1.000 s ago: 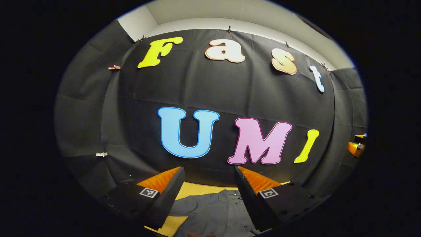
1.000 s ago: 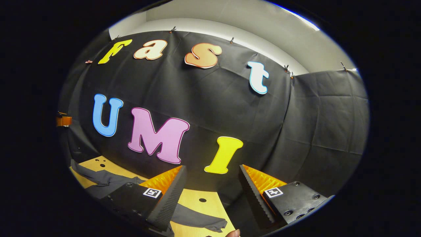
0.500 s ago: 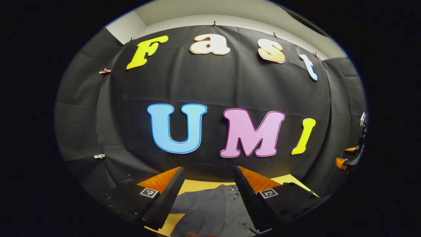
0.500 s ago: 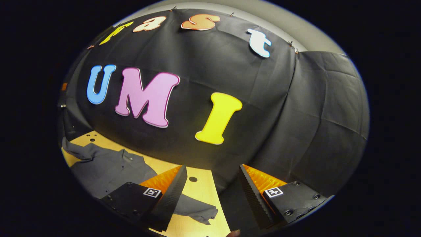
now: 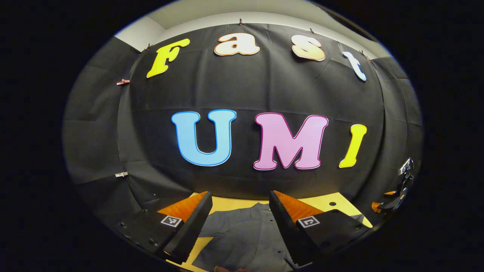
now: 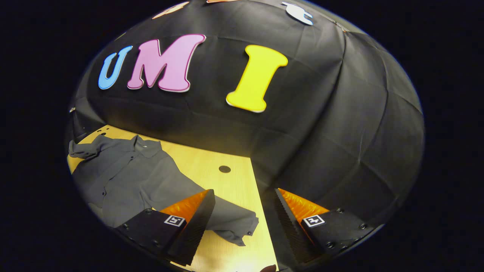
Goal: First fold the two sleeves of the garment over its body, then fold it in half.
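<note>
- shirt [image 6: 124, 177] lies flat on the counter [image 6: 211, 166], dark grey, button front up, collar toward the booth wall.
- in the right gripper view the near sleeve [image 6: 230, 223] stretches out sideways off the body, cuff end close to the counter's edge; far sleeve [image 6: 81, 149] is bunched up by the collar. neither is folded over the body yet.
- in the left gripper view the shirt [image 5: 242, 234] sits right under the camera, between that tool's fingers, collar area visible.
- right tool [image 6: 245, 219]: jaws wide apart, gripping nothing, held above the counter with the near sleeve cuff just below its left finger.
- left tool [image 5: 239, 219]: jaws also wide apart, empty, above the shirt body.
- change over the last second: right tool's view has tipped down hard, from mostly wall to most of the shirt and the counter; left view tipped down only a little, a bit more shirt showing.
- meaning: looks like the approach to the first sleeve, right side first; no fold started, task at its very beginning.
- next likely need: drop onto the cuff, pinch one layer only.
- other tool [image 5: 397, 196] shows at the right rim of the left gripper view.
</note>
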Motion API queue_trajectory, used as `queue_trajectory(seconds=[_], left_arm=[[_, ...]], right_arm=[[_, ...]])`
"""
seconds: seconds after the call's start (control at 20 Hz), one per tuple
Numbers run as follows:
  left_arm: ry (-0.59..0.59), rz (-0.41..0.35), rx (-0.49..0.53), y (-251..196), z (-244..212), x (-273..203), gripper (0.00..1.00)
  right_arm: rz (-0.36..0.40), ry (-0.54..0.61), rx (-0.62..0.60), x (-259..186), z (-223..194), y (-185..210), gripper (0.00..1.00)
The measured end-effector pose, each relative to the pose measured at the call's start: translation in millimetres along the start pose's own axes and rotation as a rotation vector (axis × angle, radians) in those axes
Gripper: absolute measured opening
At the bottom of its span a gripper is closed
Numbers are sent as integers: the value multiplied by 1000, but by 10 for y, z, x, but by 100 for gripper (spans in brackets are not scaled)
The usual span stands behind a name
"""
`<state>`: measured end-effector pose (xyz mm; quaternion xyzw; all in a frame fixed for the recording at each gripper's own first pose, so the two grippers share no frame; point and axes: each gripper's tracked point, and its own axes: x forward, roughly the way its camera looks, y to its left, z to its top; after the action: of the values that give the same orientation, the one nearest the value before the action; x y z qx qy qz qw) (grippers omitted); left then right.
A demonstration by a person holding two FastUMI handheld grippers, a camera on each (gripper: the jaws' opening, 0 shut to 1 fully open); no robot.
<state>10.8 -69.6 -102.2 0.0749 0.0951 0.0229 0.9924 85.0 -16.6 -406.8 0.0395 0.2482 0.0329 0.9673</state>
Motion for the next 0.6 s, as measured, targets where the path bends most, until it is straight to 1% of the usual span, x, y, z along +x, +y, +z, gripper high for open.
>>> queue_trajectory(seconds=[0.25, 0.5, 0.6], left_arm=[[25, 50, 9, 1, -97, -63, 95], [45, 107, 48, 7, -167, -171, 95], [56, 123, 49, -2, -195, -195, 94]], right_arm=[[32, 116, 9, 415, -620, 73, 96], [27, 240, 37, 810, -1233, 62, 94], [26, 288, 67, 884, -1426, 56, 94]])
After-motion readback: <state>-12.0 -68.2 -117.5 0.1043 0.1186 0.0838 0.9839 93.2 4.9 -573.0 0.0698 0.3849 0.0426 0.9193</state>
